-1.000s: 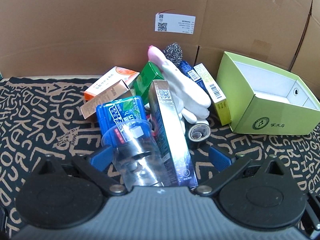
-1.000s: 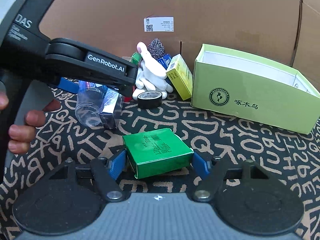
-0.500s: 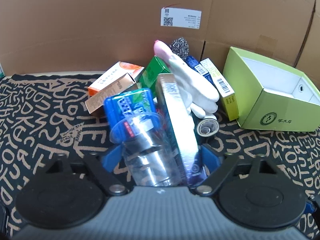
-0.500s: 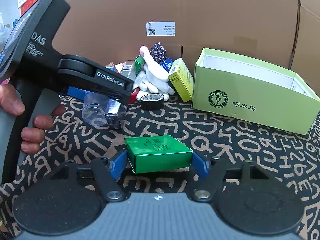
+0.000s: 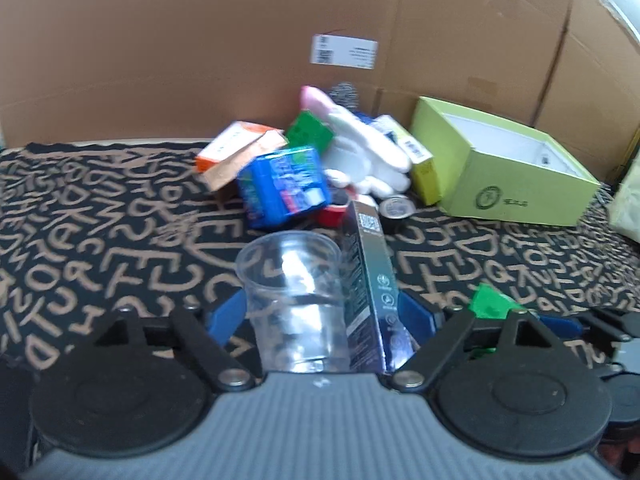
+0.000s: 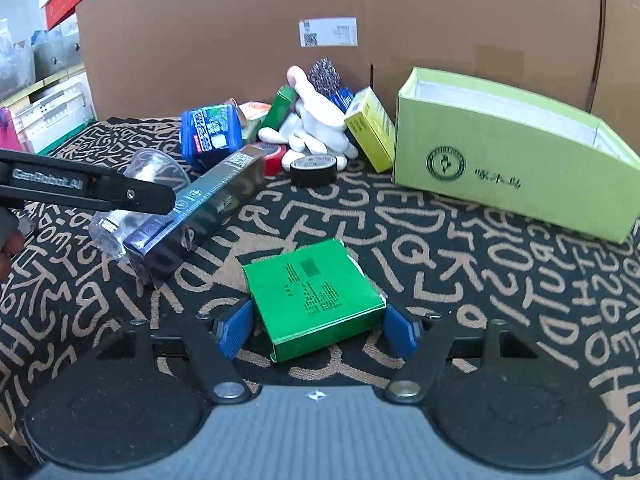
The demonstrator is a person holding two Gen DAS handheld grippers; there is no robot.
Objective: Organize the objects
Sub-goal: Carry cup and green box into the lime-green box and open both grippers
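My left gripper [image 5: 320, 312] is shut on a clear plastic cup [image 5: 294, 280] and a long dark box [image 5: 370, 276] side by side, lifted off the patterned cloth; both show in the right wrist view, the cup [image 6: 132, 200] and the box [image 6: 204, 212]. My right gripper [image 6: 316, 326] is shut on a green box [image 6: 312, 292], tilted just above the cloth. An open lime-green box [image 6: 508, 168] stands at the right. A pile holds a blue pack [image 6: 210, 134], white gloves [image 6: 316, 124], a yellow box [image 6: 370, 128] and black tape [image 6: 314, 170].
A cardboard wall [image 6: 360, 12] closes the back. The lime-green box also shows in the left wrist view [image 5: 508, 168]. Red tape [image 6: 272, 156], a steel scourer [image 6: 325, 75] and orange boxes [image 5: 236, 150] lie in the pile. Shelves [image 6: 36, 112] stand at far left.
My left gripper has pulled back from the pile with the cup and dark box and lifted them. The right gripper still holds the green box, now tilted.
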